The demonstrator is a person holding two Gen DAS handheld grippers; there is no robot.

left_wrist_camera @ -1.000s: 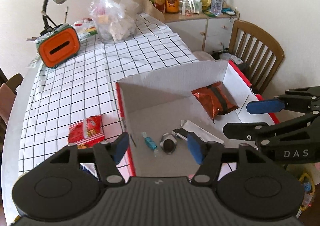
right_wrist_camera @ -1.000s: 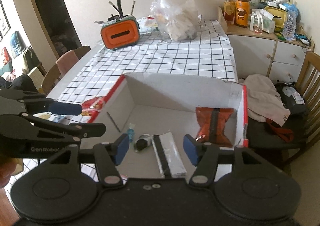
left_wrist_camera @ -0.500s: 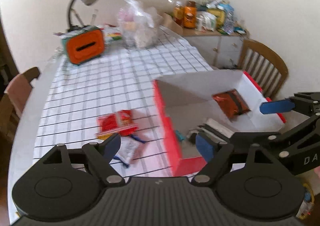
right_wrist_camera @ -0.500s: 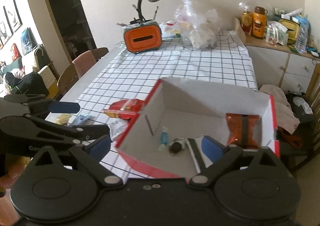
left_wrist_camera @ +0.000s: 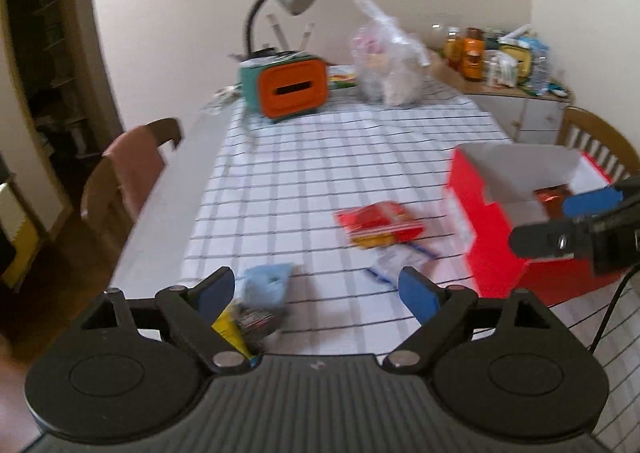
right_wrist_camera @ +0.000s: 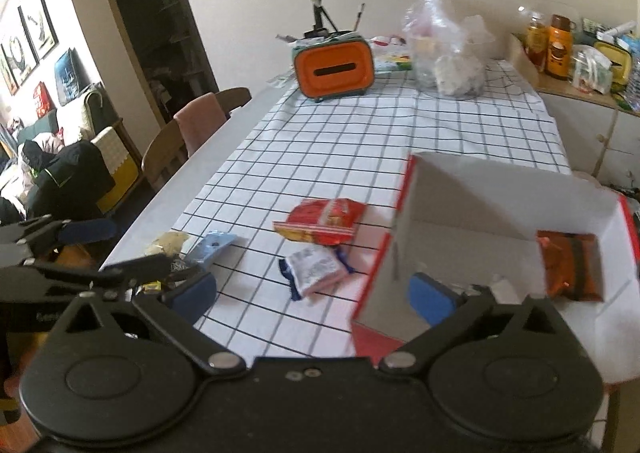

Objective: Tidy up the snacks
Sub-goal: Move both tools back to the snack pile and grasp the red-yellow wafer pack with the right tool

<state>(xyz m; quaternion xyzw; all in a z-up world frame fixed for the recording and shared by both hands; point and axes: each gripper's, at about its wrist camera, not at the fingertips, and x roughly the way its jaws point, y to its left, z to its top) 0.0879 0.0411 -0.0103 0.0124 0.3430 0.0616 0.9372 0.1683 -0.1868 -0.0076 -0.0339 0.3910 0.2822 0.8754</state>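
Red cardboard walls mark the box at the right of both views, an orange packet already inside, while a red snack bag, a white packet and a blue packet lie loose on the counter, likely awaiting collection. The left gripper and right gripper have just been opening; their fingers stand wide apart with nothing between, seemingly readying the next pickup. Motion blur smears the left view, and the right gripper's body hides the box's near floor.

Left tongs: black ribbed housing, two round discs, silver pivot screws, blue pads. Right tongs: same black build, blue pads, two small screws at centre; black cable trailing.
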